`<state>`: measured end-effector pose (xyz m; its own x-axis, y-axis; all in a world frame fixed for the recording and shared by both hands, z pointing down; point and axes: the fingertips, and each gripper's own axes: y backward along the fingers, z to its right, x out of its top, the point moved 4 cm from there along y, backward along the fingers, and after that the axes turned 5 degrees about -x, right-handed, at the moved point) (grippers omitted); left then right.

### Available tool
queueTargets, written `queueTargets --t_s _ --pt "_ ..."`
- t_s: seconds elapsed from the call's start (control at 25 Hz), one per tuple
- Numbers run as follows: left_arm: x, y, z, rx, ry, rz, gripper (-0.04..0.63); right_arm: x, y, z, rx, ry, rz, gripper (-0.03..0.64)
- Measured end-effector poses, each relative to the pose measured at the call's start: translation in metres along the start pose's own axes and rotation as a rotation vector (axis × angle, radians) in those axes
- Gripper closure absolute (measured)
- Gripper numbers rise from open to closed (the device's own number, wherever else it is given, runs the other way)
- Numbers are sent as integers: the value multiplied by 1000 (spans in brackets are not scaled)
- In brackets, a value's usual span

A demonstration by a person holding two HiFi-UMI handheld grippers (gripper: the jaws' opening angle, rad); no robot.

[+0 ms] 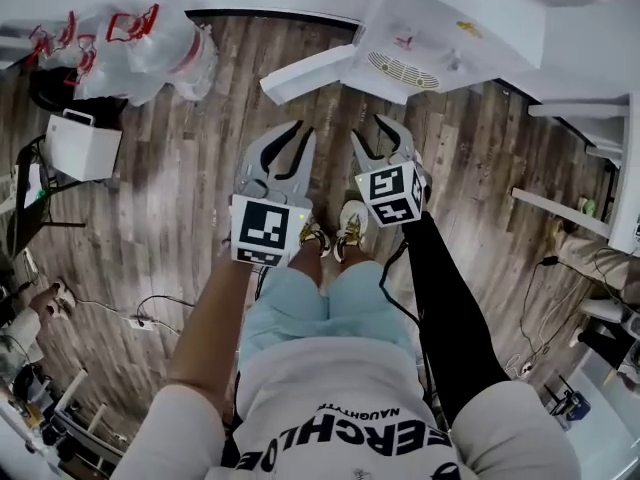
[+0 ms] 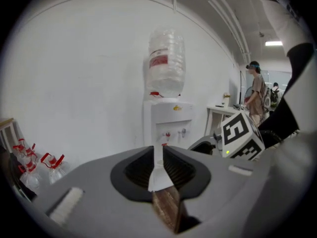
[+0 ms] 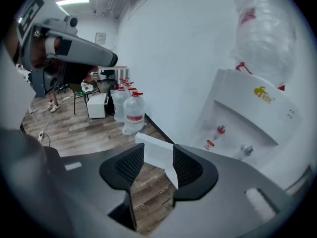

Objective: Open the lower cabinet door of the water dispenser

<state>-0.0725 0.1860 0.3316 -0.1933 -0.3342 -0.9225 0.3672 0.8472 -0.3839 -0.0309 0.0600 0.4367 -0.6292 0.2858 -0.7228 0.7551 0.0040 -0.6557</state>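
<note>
Standing on the wood floor (image 1: 180, 198) in front of the white water dispenser (image 1: 440, 28), with a hand-held gripper in each hand. Holds the left hand-held gripper (image 1: 305, 128) with its jaws parted by only a narrow slit, pinching nothing. Holds the right hand-held gripper (image 1: 367, 128) just beside it, jaws spread wider and likewise empty. Points both toward the lower cabinet door (image 1: 305, 73), already swung out from the dispenser's base and clear of both sets of jaws. Frames that door's white edge in the gap of each gripper view, with floor boards below it. Shows a large clear bottle (image 2: 166, 63) upturned on top of the dispenser, two taps (image 2: 167, 134) beneath it, and spare bottles (image 1: 150, 48) with red handles by the wall at the left, near a white box (image 1: 82, 146).
</note>
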Motion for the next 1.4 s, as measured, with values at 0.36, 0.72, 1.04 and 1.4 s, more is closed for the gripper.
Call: queueTargets --t_s 0.36,0.72,1.04,1.4 --pt "75 12 56 37 38 51 535 14 94 41 -40 -85 108 437" --pt "117 12 118 30 -37 82 535 14 180 97 -123 -221 192 437" --pt "146 8 143 -20 -64 106 535 15 243 139 -196 -299 276 437" --pt "167 27 155 -12 -108 148 535 25 291 146 -206 -236 344 437"
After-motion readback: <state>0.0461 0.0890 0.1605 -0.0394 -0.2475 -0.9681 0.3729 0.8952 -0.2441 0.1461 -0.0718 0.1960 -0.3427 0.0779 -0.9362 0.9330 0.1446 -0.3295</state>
